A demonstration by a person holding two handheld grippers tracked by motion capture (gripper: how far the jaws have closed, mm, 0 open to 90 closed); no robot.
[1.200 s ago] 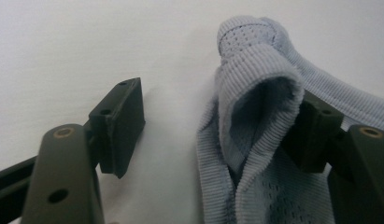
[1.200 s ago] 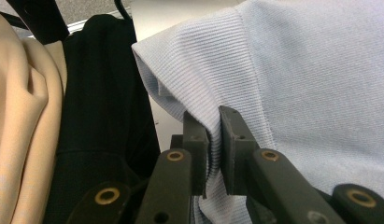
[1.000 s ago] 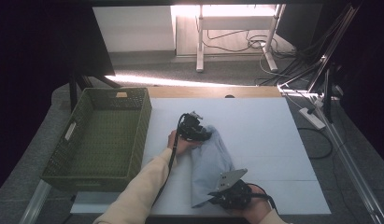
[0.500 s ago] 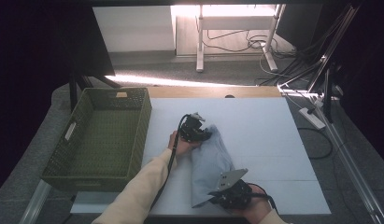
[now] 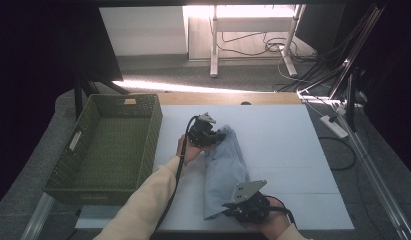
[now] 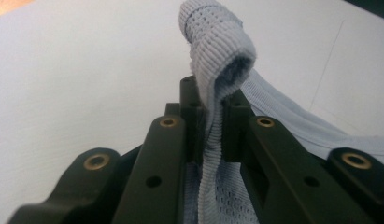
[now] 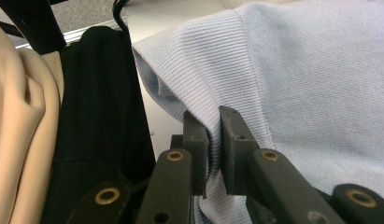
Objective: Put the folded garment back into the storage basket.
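Pale blue knit cloth (image 5: 224,172) lies folded in a long strip down the middle of the white table (image 5: 293,150), running from near the centre toward the person's edge, and both tongs have hold of it. At the far end the left gripper (image 5: 213,136) has just been closing its jaws, and in the left gripper view they now pinch a ribbed band of the cloth (image 6: 217,84), which curls up in a small roll above the tips while mesh-like fabric hangs below. The high view suggests this end is raised a little off the table, though the angle makes that hard to judge. At the near end the right gripper (image 5: 232,210), with a grey three-cornered plate on top, sits at the table's near edge; in the right gripper view its jaws are clamped on a fold at the cloth's (image 7: 292,70) edge, the two pads nearly together with only the fabric between them. A cream sleeve (image 5: 143,205) runs up from the bottom of the high view to the left hand. A green woven basket (image 5: 153,135) stands at the table's left side, well apart from the cloth
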